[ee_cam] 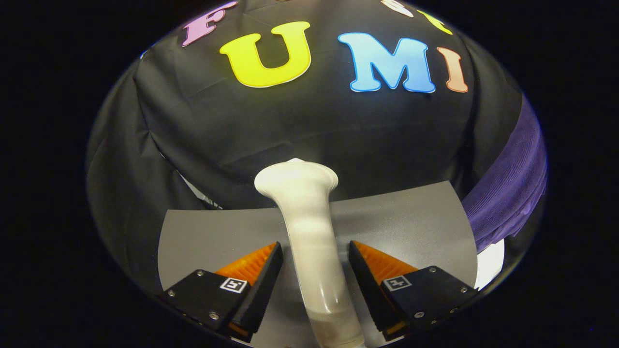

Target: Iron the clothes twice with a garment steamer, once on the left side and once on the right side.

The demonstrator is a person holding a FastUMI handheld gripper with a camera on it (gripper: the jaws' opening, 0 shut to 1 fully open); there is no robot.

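The white garment steamer (309, 232) stands between my two fingers, its handle running up from under the camera to its flared head (296, 178) just beyond the fingertips. My gripper (315, 245) is open around the handle. The left fingertip (275, 253) is very close to the handle, and a small gap shows at the right fingertip (356, 251). A purple garment (512, 183) hangs off to the right, past the grey table's far right corner.
The grey table top (411, 227) lies under the steamer and the fingers. Black cloth wall (309, 125) closes off the back and the left side. A white patch (491, 263) shows below the purple garment, beside the table's right edge.
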